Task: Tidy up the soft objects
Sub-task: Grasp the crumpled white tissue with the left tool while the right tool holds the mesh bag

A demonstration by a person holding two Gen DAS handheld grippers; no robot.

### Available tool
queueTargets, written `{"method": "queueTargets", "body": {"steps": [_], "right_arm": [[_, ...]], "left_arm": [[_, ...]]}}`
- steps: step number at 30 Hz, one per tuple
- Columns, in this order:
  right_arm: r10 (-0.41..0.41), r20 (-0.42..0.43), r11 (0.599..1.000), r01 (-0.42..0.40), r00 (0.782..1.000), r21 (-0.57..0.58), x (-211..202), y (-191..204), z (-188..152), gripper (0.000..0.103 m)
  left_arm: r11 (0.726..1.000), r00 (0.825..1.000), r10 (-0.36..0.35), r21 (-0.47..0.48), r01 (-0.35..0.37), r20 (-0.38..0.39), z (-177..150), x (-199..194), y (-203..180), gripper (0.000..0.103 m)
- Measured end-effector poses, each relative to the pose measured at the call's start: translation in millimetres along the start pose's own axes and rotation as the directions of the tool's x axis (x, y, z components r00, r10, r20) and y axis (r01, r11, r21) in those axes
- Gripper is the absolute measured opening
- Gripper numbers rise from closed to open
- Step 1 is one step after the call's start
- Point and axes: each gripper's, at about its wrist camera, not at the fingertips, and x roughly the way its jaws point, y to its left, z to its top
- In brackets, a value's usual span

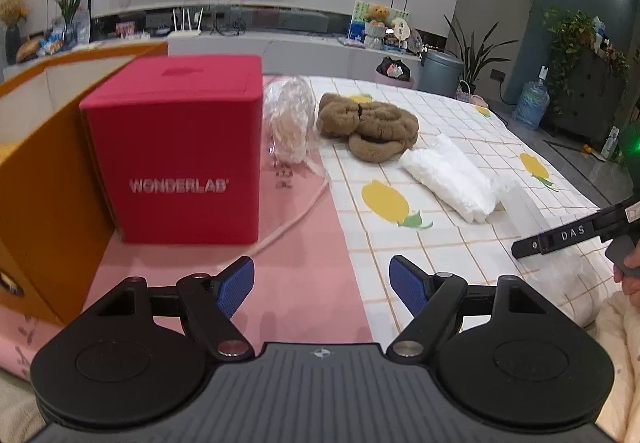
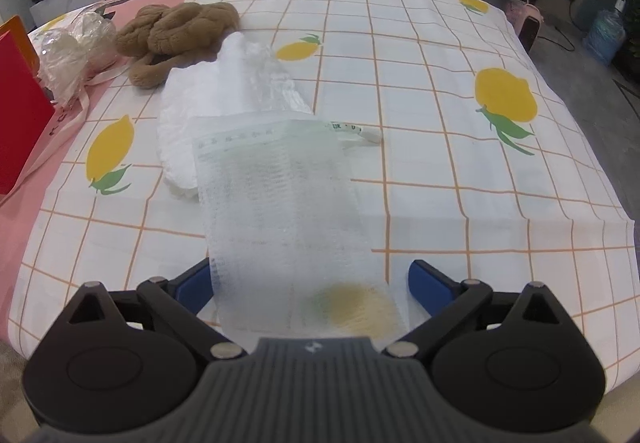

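A white mesh bag [image 2: 288, 211] lies flat on the lemon-print cloth [image 2: 460, 115], its near end between the open blue fingers of my right gripper [image 2: 310, 293]. Behind it lie a rolled white towel [image 2: 208, 103], also in the left wrist view [image 1: 448, 179], a brown plush bundle [image 2: 176, 31] [image 1: 372, 123] and a clear plastic-wrapped bundle [image 2: 76, 51] [image 1: 288, 119]. My left gripper [image 1: 322, 285] is open and empty above the pink cloth, in front of the red WONDERLAB box [image 1: 176, 151].
An orange box [image 1: 44, 179] stands left of the red box. A pink strap [image 1: 296, 215] trails across the pink cloth [image 1: 296, 283]. The right gripper's body [image 1: 576, 235] shows at the right edge. A bin and plants stand beyond the table.
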Motion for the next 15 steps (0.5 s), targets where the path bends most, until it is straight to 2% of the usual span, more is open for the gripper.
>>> {"method": "queueTargets", "body": {"steps": [8, 11, 13, 14, 15], "right_arm": [[0.030, -0.048, 0.998, -0.033, 0.998, -0.053, -4, -3, 5, 0.096], [0.041, -0.054, 0.996, -0.045, 0.998, -0.073, -7, -4, 5, 0.088], [0.049, -0.065, 0.994, -0.054, 0.997, -0.091, -12, -6, 5, 0.071], [0.048, -0.067, 0.994, -0.054, 0.997, -0.094, -15, -8, 5, 0.066], [0.046, -0.066, 0.994, -0.052, 0.997, -0.093, -17, -11, 5, 0.056]], "left_arm": [[0.994, 0.996, -0.072, 0.081, 0.075, -0.045, 32, 32, -39, 0.090], [0.990, 0.993, -0.086, 0.101, 0.094, -0.084, 50, 56, -63, 0.091], [0.990, 0.990, -0.085, 0.104, 0.097, -0.110, 63, 72, -77, 0.091], [0.990, 0.989, -0.080, 0.104, 0.093, -0.123, 68, 80, -84, 0.091], [0.991, 0.989, -0.070, 0.105, 0.085, -0.133, 75, 88, -90, 0.091]]}}
